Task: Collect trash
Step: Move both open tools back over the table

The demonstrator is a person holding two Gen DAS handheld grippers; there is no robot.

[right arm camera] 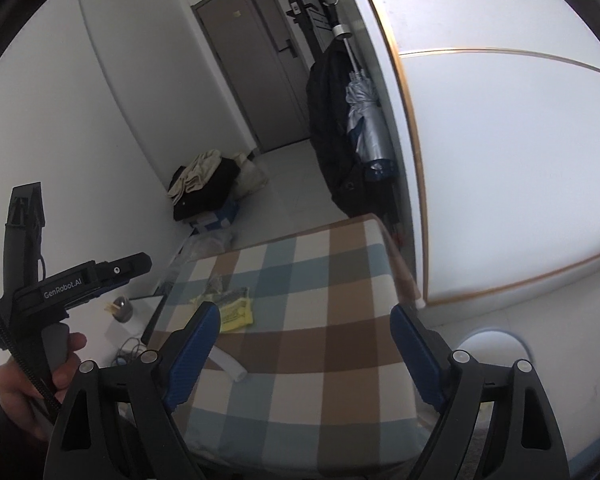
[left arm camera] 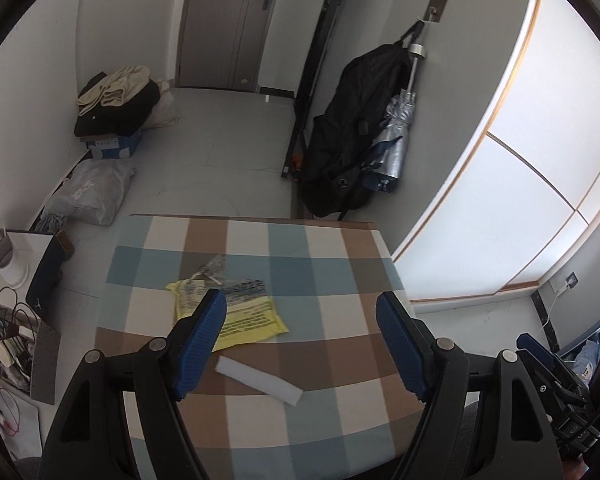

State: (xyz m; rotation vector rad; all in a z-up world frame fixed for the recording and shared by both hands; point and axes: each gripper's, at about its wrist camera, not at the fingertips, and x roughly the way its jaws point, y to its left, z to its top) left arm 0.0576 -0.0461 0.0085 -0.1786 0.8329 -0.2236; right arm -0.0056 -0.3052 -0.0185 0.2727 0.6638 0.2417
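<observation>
Both the left gripper (left arm camera: 300,344) and right gripper (right arm camera: 306,352) hover wide open and empty above the checked tablecloth (left arm camera: 340,312), so collecting seems not yet begun; next, probably close on the yellow packet (left arm camera: 248,316) or white foam strip (left arm camera: 260,380) lying there

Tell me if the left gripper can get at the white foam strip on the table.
Probably yes. The left gripper is open and hovers over the table, with the foam strip lying flat between its fingers' line, nothing on top of it; the yellow bag lies just beyond.

checked tablecloth (left arm camera: 332,280) | black bag (left arm camera: 352,132) and silver umbrella (left arm camera: 396,144) hanging | clothes pile (left arm camera: 116,96) on floor
</observation>
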